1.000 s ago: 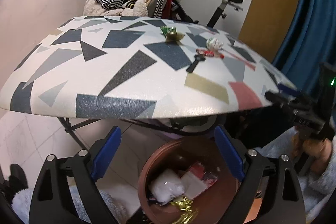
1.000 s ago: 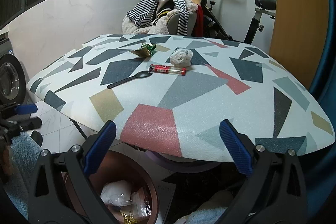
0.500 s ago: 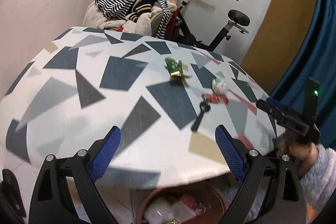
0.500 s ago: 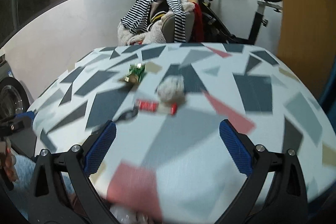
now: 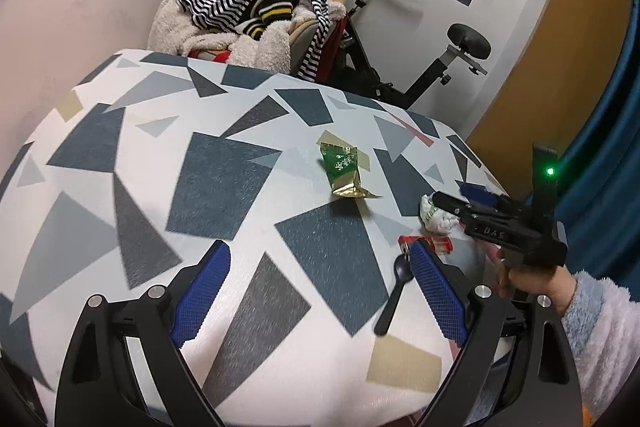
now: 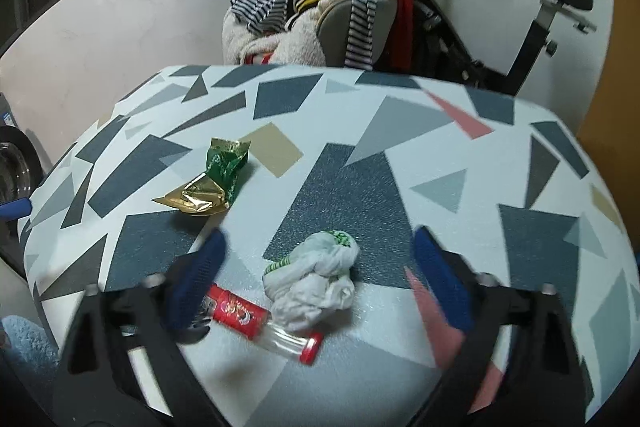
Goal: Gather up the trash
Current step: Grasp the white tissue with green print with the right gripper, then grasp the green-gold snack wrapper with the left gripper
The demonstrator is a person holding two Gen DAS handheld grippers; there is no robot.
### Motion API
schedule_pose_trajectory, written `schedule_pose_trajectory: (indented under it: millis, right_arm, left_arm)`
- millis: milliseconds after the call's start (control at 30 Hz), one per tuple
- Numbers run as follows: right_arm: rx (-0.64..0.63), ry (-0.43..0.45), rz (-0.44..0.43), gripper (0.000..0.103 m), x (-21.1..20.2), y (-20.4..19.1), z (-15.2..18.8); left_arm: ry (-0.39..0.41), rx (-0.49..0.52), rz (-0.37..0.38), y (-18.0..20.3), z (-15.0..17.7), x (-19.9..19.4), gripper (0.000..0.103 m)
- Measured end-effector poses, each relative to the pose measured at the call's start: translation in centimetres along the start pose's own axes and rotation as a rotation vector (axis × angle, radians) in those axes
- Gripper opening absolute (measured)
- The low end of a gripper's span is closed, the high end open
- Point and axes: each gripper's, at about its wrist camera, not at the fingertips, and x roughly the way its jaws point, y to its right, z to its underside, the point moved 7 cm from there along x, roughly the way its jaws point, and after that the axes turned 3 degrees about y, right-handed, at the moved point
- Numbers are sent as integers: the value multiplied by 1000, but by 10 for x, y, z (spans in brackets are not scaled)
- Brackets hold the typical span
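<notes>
Trash on patterned table (image 6: 360, 155): crumpled wrapper (image 6: 316, 283) between blurred, closing right gripper (image 6: 318, 279) fingers, untouched, left gripper (image 5: 320, 291) released

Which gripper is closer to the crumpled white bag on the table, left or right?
Right. The right gripper has the crumpled white bag between its open jaws, which have just been closing; the left gripper hangs farther back.
</notes>
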Motion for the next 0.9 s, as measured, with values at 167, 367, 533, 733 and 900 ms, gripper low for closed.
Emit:
schedule_pose_trajectory:
  millis: [167,367,533,733,900]
  right_arm:
    - [-20,-132,-12,61,25,-5,18]
    - [-33,-63,-24,52,18,-11,20]
    - [74,20,-60,52,4,6,18]
    - [101,56,-56,52,-3,10,10]
    - [116,66,-67,52,-8,15,10]
  left_arm:
    - [-46,-14,15,6,-6,32,89]
    - [-77,4,27,20,-12,67,89]
    - [-106,15,29,34,-24,104,85]
    - [-121,-5,-38,31,-40,149,61]
    - [-185,36,-52,40,-45,183,54]
